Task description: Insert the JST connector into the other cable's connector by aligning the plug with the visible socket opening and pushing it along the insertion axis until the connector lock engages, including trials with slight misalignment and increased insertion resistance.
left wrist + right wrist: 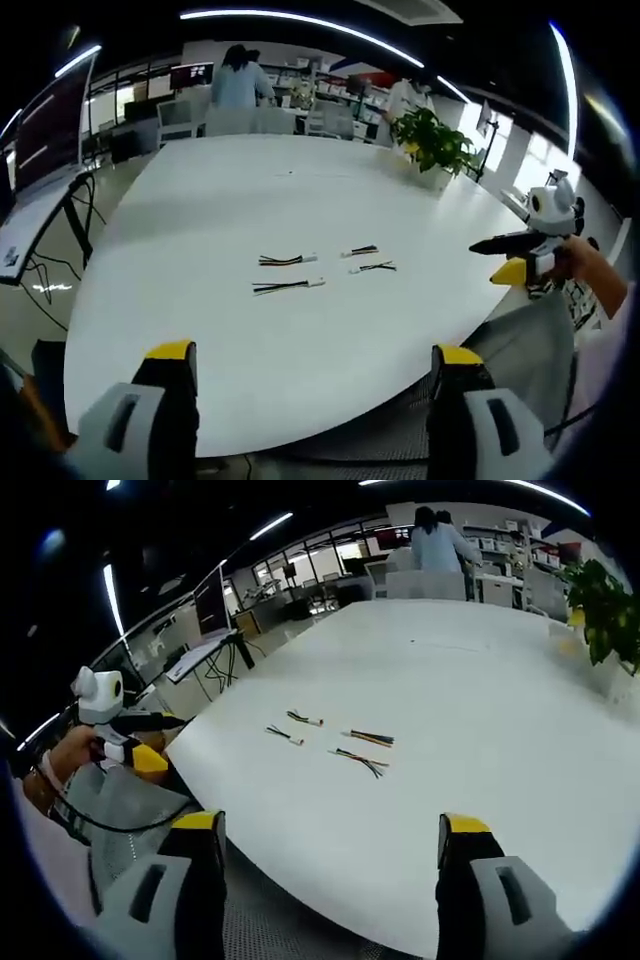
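You hold both grippers, left (pixel 312 372) and right (pixel 330 845), jaws released, low in frame before four cables (pixel 290 260) mid-counter (pixel 250 180).

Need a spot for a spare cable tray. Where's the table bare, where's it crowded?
Bare: the near strip of the white table between its edge and the four cables, and the wide far stretch from the cables to the potted plant and chairs. Crowded: the middle cluster only, long cables beside short cables. Both grippers, left gripper and right gripper, are off the near edge.
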`<state>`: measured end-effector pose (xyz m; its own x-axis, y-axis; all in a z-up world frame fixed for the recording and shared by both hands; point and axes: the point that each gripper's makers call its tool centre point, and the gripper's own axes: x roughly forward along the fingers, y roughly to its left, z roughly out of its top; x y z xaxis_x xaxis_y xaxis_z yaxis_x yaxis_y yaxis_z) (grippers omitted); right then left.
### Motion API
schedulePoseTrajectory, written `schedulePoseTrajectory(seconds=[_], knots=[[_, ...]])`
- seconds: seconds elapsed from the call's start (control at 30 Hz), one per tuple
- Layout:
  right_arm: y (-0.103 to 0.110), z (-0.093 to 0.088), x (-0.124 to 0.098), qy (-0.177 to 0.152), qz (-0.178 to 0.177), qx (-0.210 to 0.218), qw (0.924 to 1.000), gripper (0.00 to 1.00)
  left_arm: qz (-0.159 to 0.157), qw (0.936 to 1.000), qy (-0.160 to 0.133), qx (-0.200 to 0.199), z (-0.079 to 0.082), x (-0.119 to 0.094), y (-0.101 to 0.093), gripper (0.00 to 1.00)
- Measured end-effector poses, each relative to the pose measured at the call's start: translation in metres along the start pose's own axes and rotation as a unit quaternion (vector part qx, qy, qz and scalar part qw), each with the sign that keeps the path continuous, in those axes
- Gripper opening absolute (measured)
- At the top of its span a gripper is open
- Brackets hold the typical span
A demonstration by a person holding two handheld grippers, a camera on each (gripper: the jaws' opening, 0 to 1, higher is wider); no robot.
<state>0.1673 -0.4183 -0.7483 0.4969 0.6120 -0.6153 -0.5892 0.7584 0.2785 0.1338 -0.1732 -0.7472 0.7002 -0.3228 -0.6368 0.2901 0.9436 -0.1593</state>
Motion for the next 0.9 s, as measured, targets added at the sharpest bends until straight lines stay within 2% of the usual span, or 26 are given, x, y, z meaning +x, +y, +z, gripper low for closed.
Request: schedulePoseTrajectory(seconds=[0.4, 0.53, 0.9], knots=[[-0.003, 0.000, 0.003, 0.007, -0.002, -0.001, 1.0000, 0.84, 0.000, 1.0000, 0.001, 0.003, 0.002, 0.004, -0.001, 0.95], [-0.004, 0.002, 0.003, 0.003, -0.003, -0.004, 1.0000, 0.84, -0.010, 0.9998, -0.007, -0.012, 0.007, 0.006, -0.005, 0.95], [-0.006, 0.011, 0.001, -0.009, -0.006, -0.004, 0.9999, 0.83, -0.011, 0.9998, -0.008, 0.011, 0.014, 0.007, -0.003, 0.95]])
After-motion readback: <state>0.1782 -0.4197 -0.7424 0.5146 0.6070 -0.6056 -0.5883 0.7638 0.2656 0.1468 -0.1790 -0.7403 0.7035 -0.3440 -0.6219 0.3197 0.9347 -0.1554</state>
